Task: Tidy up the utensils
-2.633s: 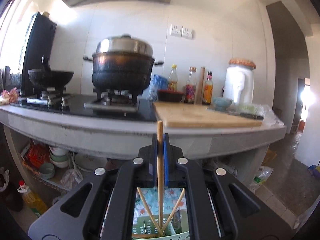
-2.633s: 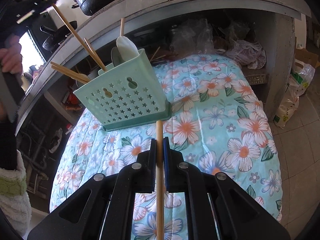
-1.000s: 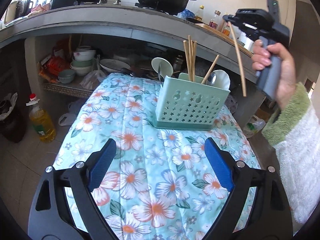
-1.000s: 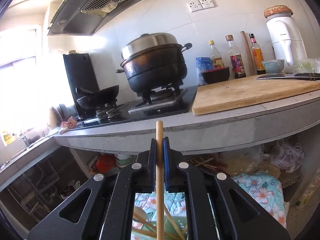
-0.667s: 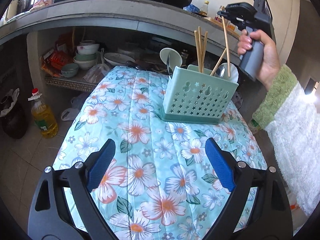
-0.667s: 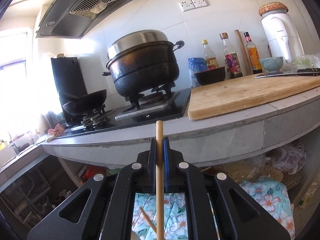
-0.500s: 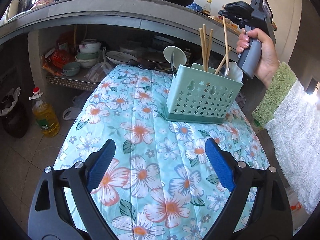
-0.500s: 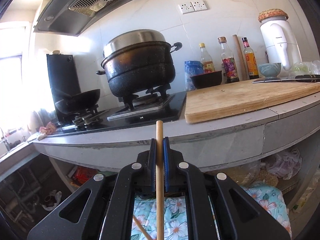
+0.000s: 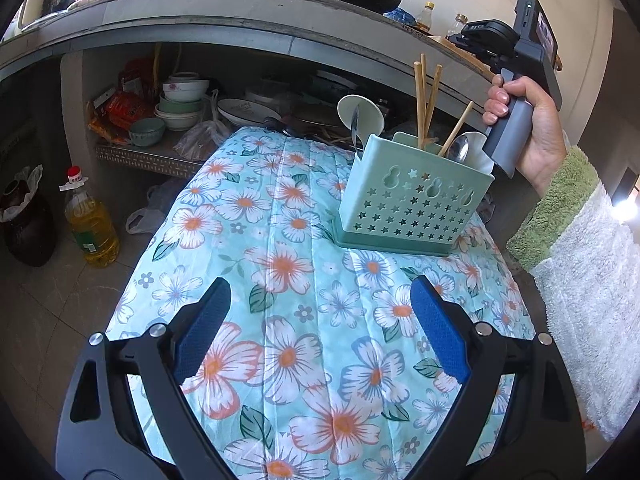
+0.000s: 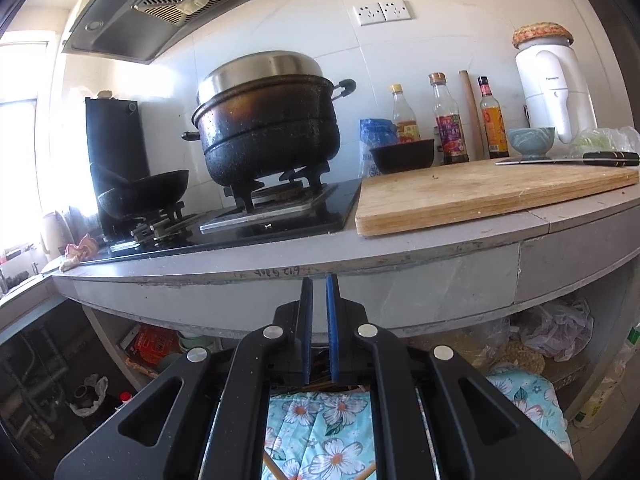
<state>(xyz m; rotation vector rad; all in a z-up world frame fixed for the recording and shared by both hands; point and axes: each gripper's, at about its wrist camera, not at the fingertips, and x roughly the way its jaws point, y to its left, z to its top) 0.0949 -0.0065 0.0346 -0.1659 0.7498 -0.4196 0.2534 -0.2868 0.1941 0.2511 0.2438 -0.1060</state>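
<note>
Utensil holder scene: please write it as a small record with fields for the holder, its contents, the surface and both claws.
holder: green utensil holder, upright on the floral cloth
contents: chopsticks, metal spoon, white spoon
left claw: open, empty, apart from the holder
right claw: almost closed, nothing between its pads; a hand holds it beside the holder

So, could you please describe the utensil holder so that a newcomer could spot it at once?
Start at the floral turquoise cloth below the grey counter. At its far right stands a mint-green plastic caddy with star-shaped holes, the only container holding wooden chopsticks and spoons.
</note>
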